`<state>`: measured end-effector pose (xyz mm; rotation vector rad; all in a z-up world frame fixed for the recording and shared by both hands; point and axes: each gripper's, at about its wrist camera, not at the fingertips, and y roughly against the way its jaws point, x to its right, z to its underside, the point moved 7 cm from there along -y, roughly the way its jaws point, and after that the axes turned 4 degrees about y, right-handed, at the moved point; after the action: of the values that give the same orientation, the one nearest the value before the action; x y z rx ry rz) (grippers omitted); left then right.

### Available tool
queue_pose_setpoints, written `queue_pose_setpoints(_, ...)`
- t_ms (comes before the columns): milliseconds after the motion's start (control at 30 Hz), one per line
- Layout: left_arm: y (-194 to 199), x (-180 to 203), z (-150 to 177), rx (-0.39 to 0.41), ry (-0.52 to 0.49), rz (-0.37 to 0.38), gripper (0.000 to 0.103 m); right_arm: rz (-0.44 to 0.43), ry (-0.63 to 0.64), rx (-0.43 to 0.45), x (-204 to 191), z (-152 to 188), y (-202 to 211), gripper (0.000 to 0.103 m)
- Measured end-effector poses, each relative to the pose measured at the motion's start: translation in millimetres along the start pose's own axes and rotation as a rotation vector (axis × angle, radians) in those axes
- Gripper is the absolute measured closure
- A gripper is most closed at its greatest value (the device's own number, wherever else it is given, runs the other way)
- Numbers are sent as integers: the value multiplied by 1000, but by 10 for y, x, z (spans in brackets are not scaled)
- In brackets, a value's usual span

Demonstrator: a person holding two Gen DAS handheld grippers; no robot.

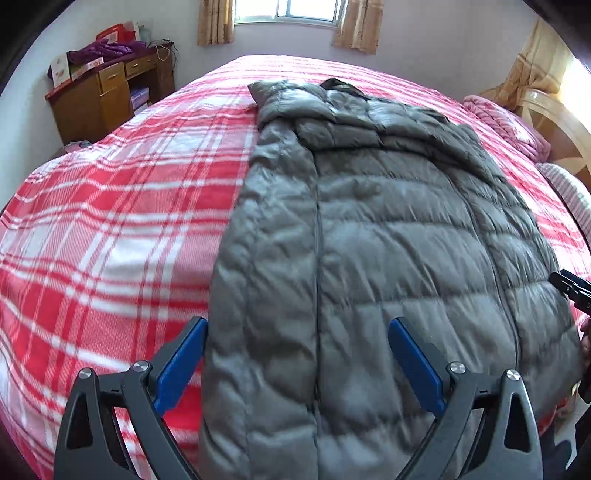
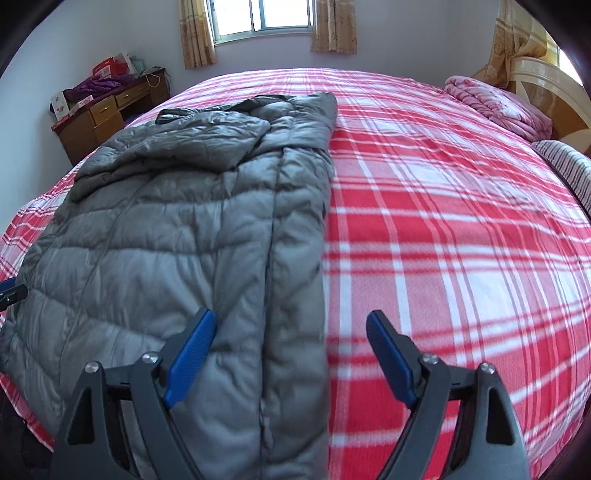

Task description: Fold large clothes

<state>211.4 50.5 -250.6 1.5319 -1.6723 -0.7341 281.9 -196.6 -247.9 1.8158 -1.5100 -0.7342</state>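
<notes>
A long grey quilted down coat lies lengthwise on the red and white plaid bed, sides folded in, hood end toward the window. My left gripper is open and empty above the coat's near left edge. The right gripper's tip shows at the right edge of this view. In the right wrist view the coat lies left of centre on the bed. My right gripper is open and empty above the coat's near right edge. The left gripper's tip peeks in at the far left.
A wooden desk with purple cloth and boxes stands at the back left by the wall. A folded pink quilt and a striped pillow lie at the right, by the wooden headboard. A curtained window is behind.
</notes>
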Motion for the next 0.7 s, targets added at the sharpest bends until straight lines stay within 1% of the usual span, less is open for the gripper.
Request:
queue_pose_setpoints(200,26,29,229,-10,-22,-3,5,9,-6,-4,4,324,185,17)
queue_pose_setpoints(267,15,-8,279,-17,-9,-5,5,4,-14,-9,12,425,248,17)
queue_pose_setpoints(367,19,-62,343,-36,25,21,6,1,-17,-11,-5,542,314,17)
queue_pose_setpoints(433,35,-76,406,-48,27,40,23,-11,-35,-16,-13,627,349,17)
queue_pose_setpoints(467,50,-75,430,-47,20,41,26,-21,-45,-19,-22,664,363,17)
queue_pose_setpoints(500,73,-66,452,-40,9,43,38,-33,-55,-23,-25,707,378,17)
queue_pose_setpoints(533,91,-44,474,-40,-6,56,59,-44,-64,-24,-38,744,394,19)
queue_pose_setpoints(567,115,-7,489,-43,-22,77,68,-56,-73,-25,-57,778,407,32)
queue_pose_setpoints(600,149,21,491,-40,-32,93,80,-85,-71,-28,-105,805,419,44)
queue_pose_setpoints(633,211,50,476,-27,-48,98,88,-126,-63,-28,-166,815,439,72)
queue_pose_setpoints(667,270,69,444,-11,-64,100,90,-183,-61,-26,-234,809,465,83)
queue_pose_setpoints(700,362,81,397,16,-74,106,92,-195,-58,-16,-264,794,503,85)
